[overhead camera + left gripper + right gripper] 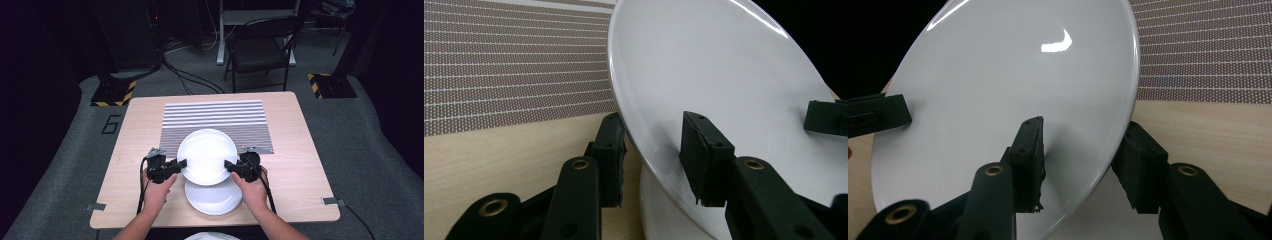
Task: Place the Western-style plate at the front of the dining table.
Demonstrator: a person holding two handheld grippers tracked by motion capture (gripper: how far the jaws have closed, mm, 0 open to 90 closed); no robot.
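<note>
Plate point(206, 156) in both our grippers, lifted and tilted over the near edge of the striped mat point(217, 120). Our left gripper point(176, 165) pinches its left rim, one jaw above and one below, closed tight on it. Our right gripper point(232, 166) does the same at the right rim. A second plate point(215, 200) lies flat on the table point(295, 150) just below and nearer us, partly under the raised one.
</note>
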